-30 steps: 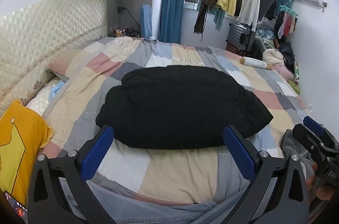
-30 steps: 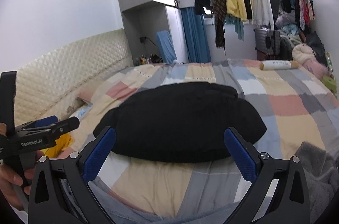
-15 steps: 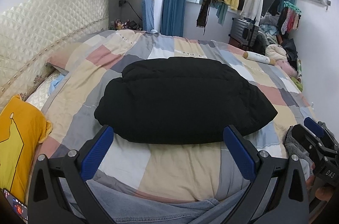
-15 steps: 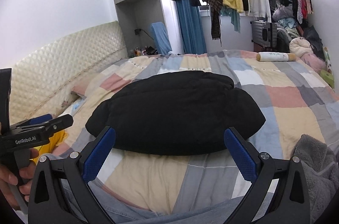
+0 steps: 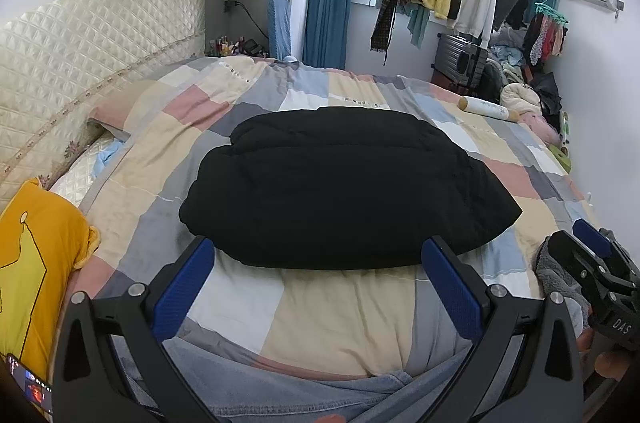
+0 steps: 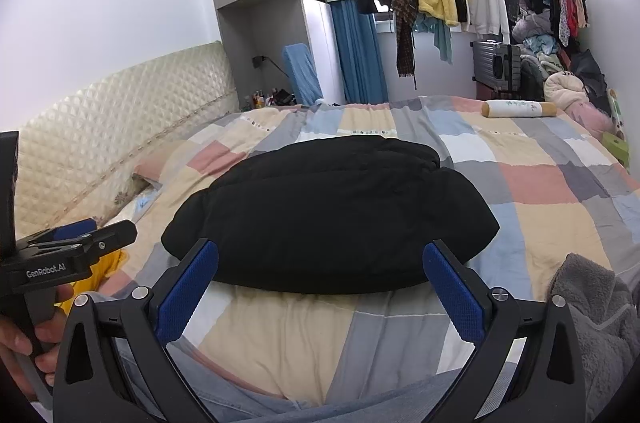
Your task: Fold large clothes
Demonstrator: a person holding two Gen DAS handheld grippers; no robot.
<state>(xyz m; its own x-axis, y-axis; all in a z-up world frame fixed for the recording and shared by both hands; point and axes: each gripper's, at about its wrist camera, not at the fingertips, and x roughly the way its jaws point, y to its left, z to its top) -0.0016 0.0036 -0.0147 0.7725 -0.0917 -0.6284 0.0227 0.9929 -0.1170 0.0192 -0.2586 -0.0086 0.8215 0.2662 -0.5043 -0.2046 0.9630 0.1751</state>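
Black jacket [image 5: 344, 187] folded on bed, both grippers spread wide, yellow pillow [image 5: 36, 263] only in left view.

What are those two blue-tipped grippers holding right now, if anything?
Nothing. The left gripper and right gripper are both open and empty, short of the folded black coat on the bed.

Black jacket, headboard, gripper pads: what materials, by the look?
Black jacket: matte quilted fabric, puffy and stitched in bands, so probably a padded synthetic shell. Headboard: cream diamond-quilted upholstery with a sheen, maybe faux leather or satin. Left gripper pads: blue with a fine grid texture, likely rubber; frame looks like black hard plastic.
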